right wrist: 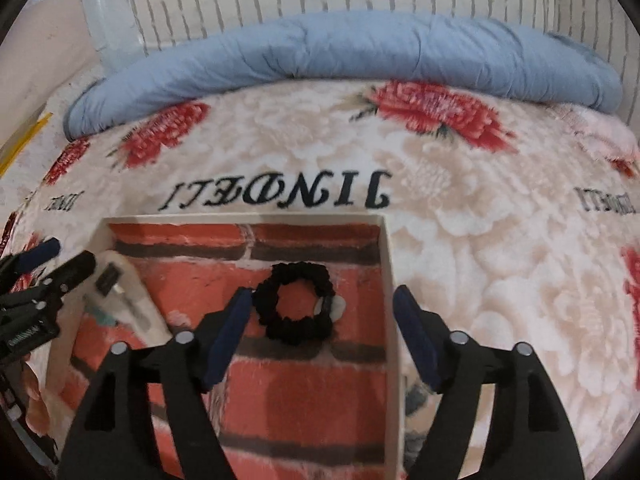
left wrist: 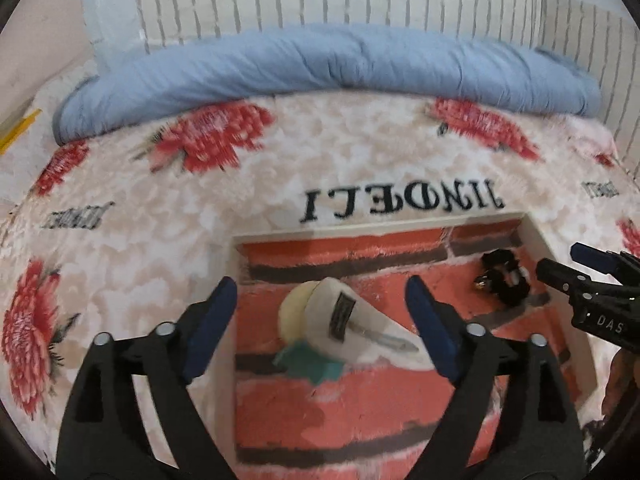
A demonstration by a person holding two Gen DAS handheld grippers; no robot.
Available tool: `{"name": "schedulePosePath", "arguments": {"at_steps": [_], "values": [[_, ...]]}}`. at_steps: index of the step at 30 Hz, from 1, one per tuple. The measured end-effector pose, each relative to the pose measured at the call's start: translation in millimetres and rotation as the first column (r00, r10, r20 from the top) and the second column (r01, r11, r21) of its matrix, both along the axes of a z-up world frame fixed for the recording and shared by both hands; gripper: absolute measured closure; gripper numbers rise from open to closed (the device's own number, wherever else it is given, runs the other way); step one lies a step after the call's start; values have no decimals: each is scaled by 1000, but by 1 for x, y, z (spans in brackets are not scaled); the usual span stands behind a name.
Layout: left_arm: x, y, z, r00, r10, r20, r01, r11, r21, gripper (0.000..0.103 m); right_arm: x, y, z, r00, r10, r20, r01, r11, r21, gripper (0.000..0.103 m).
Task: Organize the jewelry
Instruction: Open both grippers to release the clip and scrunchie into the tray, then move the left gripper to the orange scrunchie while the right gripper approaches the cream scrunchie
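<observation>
Your left gripper and right gripper hover spread over the tray; scrunchie partly hides a pale piece; pouch blurred.

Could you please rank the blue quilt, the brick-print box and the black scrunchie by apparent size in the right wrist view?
1. blue quilt and brick-print box: too close to rank, since the box is nearer and cut off.
2. black scrunchie, clearly smallest.
</observation>
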State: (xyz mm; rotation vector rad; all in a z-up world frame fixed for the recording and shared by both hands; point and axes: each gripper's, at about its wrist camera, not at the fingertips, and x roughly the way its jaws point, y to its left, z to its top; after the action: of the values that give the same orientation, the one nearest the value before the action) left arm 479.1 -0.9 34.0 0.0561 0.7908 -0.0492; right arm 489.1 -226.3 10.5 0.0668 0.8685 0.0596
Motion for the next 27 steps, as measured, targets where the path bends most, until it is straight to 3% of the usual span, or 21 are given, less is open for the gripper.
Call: {"name": "schedulePosePath", "arguments": {"at_steps": [5,14,27], "values": [[-44,12,28,998,9,62,-8,1000,-11,6,-42,-10,29,996,-24,87,23,1000,8,20],[-134,29,56,993,23,114,-21,1000,-16,5,-120,-18,54,986,-48,162,45,999,20,13],[-245,28,52,980,-18,200,11,999,36,5,-214,-38,28,978,-78,192,69,996,53,13]]}}
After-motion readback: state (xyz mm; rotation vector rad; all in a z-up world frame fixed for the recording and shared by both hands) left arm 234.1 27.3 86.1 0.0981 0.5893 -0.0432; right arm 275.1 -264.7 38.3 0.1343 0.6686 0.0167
